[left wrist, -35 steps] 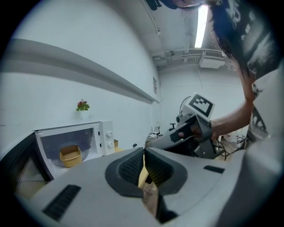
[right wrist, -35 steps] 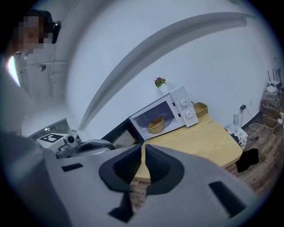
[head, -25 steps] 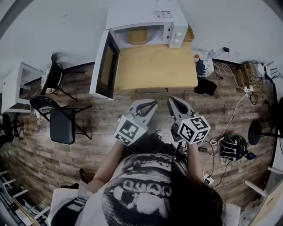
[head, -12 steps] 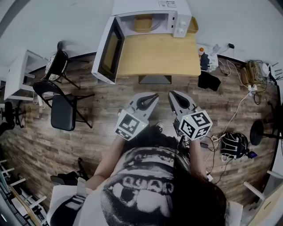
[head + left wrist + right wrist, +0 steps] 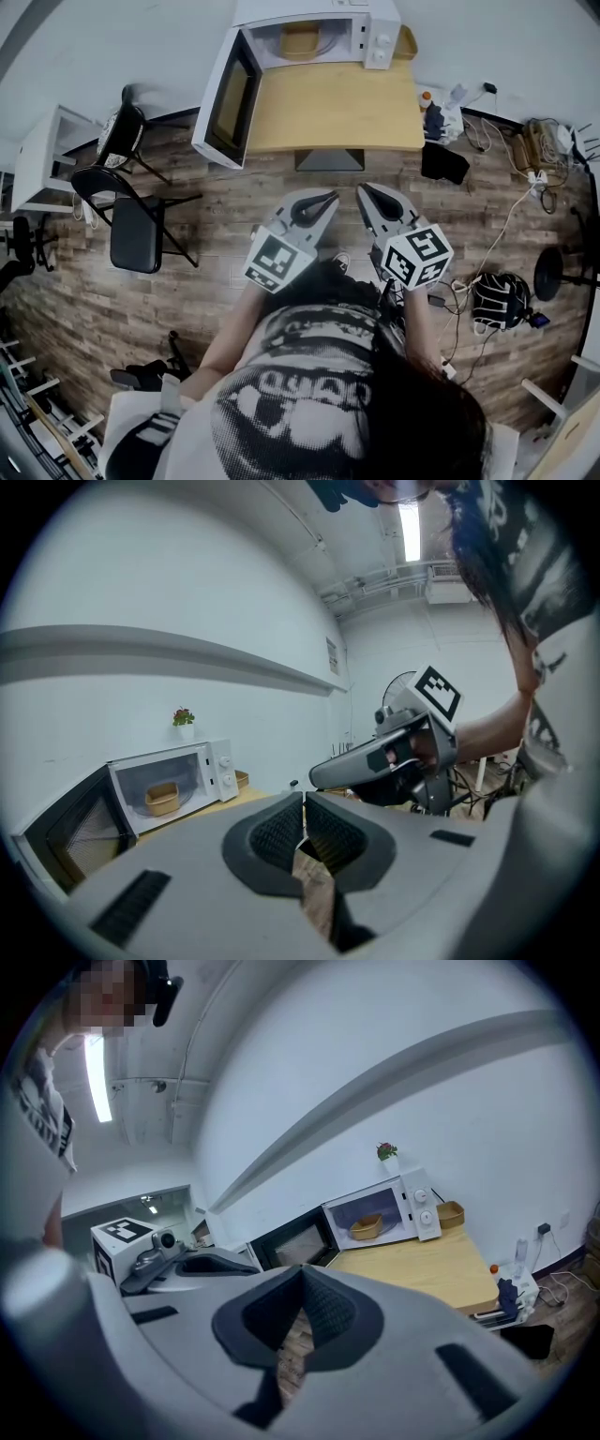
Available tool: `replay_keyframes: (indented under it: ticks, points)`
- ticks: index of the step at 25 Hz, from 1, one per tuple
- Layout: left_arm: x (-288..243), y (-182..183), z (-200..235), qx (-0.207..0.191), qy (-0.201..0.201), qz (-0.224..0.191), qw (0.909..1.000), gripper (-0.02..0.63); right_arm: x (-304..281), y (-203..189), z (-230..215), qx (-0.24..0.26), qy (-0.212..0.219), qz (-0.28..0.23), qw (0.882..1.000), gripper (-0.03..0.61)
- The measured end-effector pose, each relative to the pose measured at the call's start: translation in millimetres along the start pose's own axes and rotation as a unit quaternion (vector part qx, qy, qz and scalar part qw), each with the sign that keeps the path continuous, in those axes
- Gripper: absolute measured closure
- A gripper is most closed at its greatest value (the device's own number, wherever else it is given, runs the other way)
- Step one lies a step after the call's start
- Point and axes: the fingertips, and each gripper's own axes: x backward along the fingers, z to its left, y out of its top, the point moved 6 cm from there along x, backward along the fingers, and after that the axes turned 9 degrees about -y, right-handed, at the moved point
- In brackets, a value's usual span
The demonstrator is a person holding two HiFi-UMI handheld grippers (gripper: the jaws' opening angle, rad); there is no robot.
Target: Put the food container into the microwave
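Since a second ago we have stepped back from the table (image 5: pixel 337 112), which now sits higher in the head view. Both grippers stay close in front of our chest, above the wooden floor (image 5: pixel 234 202). Our left gripper (image 5: pixel 323 197) has its jaws pressed together with nothing between them. Our right gripper (image 5: pixel 367 190) is closed the same way and also carries nothing. They hang side by side, near each other but apart, both aimed toward the table.

We see the food container (image 5: pixel 366 1228), a tan tub, already inside the microwave (image 5: pixel 424 1206), well apart from both grippers. The microwave stands at the far edge of the table against the wall, and its door (image 5: pixel 225 98) is swung wide open to the left. Just beside the microwave on its right sits a second tan tub (image 5: pixel 407 42). What seems to be a small potted plant (image 5: pixel 183 717) stands on top of the microwave. A black folding chair (image 5: pixel 136 234) stands on the floor to our left.
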Motion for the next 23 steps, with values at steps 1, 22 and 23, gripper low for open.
replay_keyframes:
  ticks: [1, 22, 23]
  points:
    - [-0.1, 0.6, -0.5, -0.001, -0.001, 0.000, 1.0000, 0.606, 0.8, 0.2, -0.1, 0.001, 0.000, 0.000, 1.000, 0.574]
    - [0.3, -0.9, -6.8, -0.008, -0.015, -0.008, 0.9998, 0.606, 7.9, -0.7, -4.3, 0.010, -0.009, 0.009, 1.000, 0.575]
    - [0.4, -1.1, -7.2, -0.008, -0.016, -0.009, 0.9998, 0.606, 8.1, -1.0, -3.8, 0.011, -0.009, 0.009, 1.000, 0.575]
